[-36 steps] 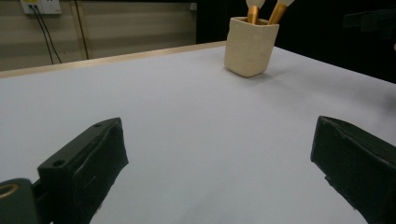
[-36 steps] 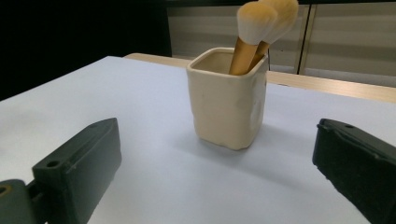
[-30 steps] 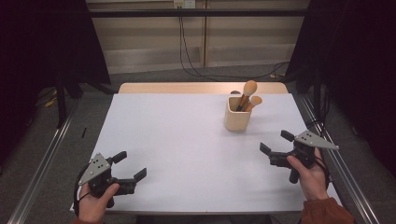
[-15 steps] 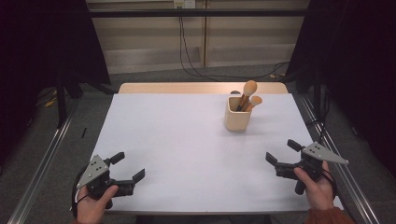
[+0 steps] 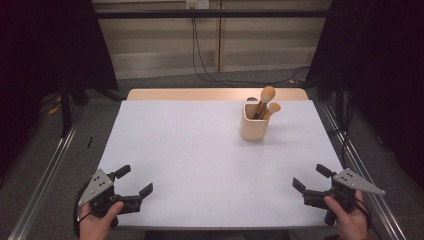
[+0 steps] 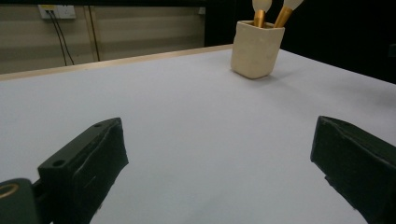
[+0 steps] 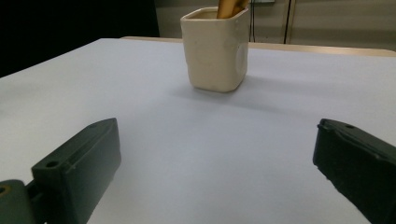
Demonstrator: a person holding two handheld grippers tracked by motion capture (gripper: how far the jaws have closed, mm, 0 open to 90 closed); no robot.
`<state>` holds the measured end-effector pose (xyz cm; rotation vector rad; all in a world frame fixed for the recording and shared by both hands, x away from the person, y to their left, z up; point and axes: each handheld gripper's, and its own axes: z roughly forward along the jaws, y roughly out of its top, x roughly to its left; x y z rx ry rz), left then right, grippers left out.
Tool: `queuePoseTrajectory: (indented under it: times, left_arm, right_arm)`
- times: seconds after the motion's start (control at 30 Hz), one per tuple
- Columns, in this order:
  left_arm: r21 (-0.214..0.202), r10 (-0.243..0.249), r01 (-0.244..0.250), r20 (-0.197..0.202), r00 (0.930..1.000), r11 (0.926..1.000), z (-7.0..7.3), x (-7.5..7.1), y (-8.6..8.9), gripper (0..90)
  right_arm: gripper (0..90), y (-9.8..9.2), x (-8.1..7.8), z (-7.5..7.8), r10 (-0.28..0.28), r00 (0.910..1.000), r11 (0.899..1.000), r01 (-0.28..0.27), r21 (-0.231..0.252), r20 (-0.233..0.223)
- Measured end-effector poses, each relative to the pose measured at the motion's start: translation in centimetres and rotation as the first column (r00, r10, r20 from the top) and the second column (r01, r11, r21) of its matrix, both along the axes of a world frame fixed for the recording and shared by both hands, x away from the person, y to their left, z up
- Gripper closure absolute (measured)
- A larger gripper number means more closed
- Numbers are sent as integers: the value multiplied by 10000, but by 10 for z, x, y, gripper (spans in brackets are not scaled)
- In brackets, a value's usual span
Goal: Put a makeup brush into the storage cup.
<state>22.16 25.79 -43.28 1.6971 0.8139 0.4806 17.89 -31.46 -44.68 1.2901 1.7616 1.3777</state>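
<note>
A cream square cup (image 5: 254, 122) stands upright on the white table (image 5: 200, 160), right of centre toward the back, with two wooden-handled brushes (image 5: 265, 100) sticking out of it. The cup (image 6: 256, 48) sits far ahead in the left gripper view and the cup (image 7: 215, 47) is closer in the right gripper view. My left gripper (image 5: 134, 180) rests open at the front left corner, held by a hand. At the front right corner my right gripper (image 5: 310, 177) is open too. Nothing lies between either pair of jaws.
A wooden strip (image 5: 215, 94) borders the table's far edge. Metal rails (image 5: 47, 165) run along both sides on the floor. Black cables (image 5: 205, 55) hang down the back wall. Dark curtains flank the scene.
My right gripper has drawn back toward the front right corner of the table, away from the cup. The left gripper has barely moved.
</note>
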Motion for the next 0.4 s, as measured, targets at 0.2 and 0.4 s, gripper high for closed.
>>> queuePoseTrajectory:
  times: [0.2,0.4]
  left_arm:
    - [92,-89,89,7,10000,9999,1,0,0,34]
    - [57,-100,100,-83,9999,9999,0,3,1,33]
  right_arm:
    - [7,-4,-3,-6,-83,10000,10000,83,44,-50]
    - [7,-2,-1,-7,-91,9999,9999,90,-103,-52]
